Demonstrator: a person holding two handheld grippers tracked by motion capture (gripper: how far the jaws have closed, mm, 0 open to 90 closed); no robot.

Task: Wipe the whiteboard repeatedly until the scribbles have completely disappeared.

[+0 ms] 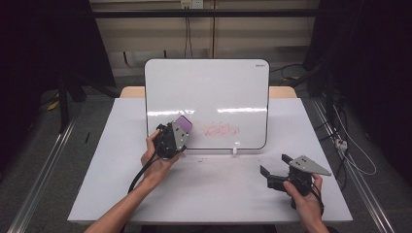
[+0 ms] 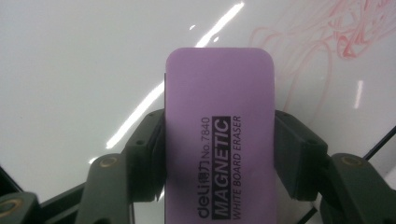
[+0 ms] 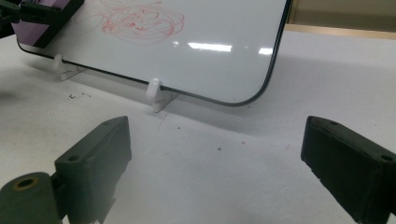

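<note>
Left claw (image 1: 179, 127) clenched on a purple eraser (image 1: 183, 123), one pad pressed to each long side, as seen in the left gripper view (image 2: 219, 135). Held up in front of the lower left part of the whiteboard (image 1: 209, 82), near its left edge and just above its bottom edge; touching the surface or just off it, cannot tell. Long axis of the eraser in line with the claw, its free rounded end pointing away from the hand and toward the board, its printed purple back facing the camera on the claw. To the right of the eraser, red scribble (image 1: 221, 129) on the board's lower middle, close by but apart from it, with bare white surface above and to the right as far as the rounded black rim. Board propped upright on small white feet (image 3: 155, 91) at its bottom edge, standing at the back half of the bench (image 1: 121, 194). Wide bare bench top in front of the board, between the two hands, and along both sides out to the bench's edges; a few dark specks on it near the feet. Right claw (image 1: 276, 166) released, jaws wide apart with nothing between them, held low over the bench near its front right corner, well apart from the board's lower right corner (image 3: 243, 100) and pointing toward it.
</note>
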